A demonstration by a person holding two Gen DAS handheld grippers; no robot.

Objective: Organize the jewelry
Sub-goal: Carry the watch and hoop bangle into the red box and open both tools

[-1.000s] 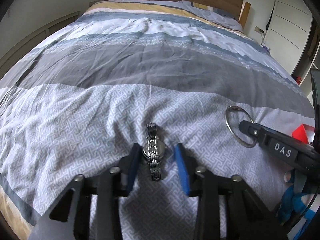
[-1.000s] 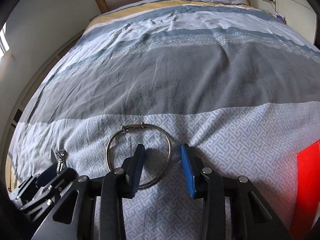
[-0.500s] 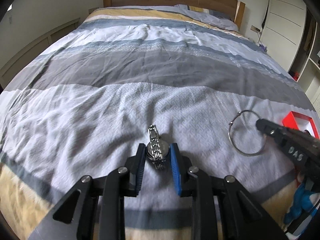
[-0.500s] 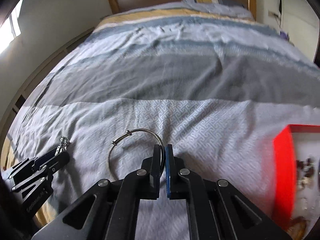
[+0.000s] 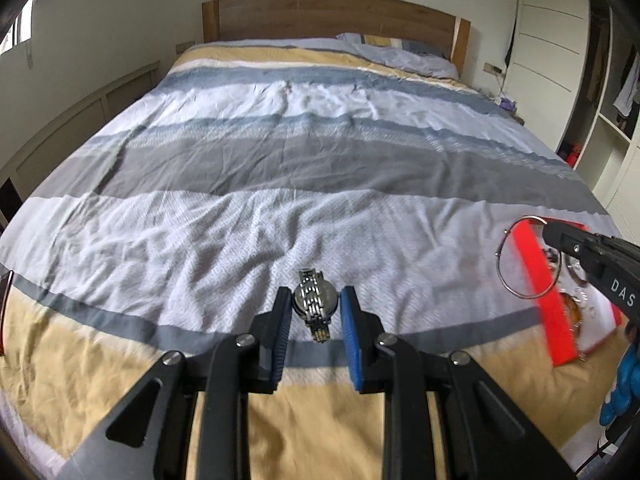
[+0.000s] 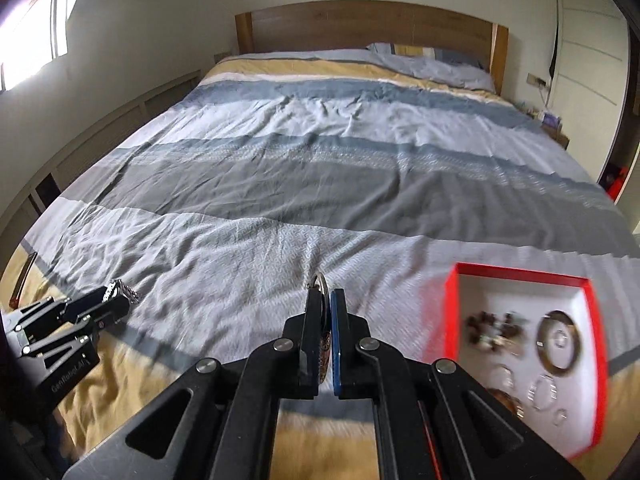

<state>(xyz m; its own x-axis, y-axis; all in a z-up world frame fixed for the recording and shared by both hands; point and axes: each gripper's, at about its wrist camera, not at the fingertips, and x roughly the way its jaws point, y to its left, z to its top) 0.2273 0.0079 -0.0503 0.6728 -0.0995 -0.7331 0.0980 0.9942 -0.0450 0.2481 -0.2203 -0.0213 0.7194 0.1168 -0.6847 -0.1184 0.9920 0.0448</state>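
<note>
Blur smears the jewelry in the red box [image 6: 520,272] at four o'clock. Right claw [image 6: 326,300] is clamped on the bangle [image 6: 320,280], seen edge-on; left claw [image 5: 315,308] grips the watch [image 5: 314,304].

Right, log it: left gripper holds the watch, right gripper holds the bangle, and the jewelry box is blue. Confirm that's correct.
One error: the jewelry box is red, as the right wrist view shows. The left gripper does hold the watch and the right gripper the bangle.

I see a striped duvet [image 5: 304,168] (grey, blue, white, tan bands), a red-walled box [image 6: 452,308] lower right, a silver watch [image 5: 314,306].
</note>
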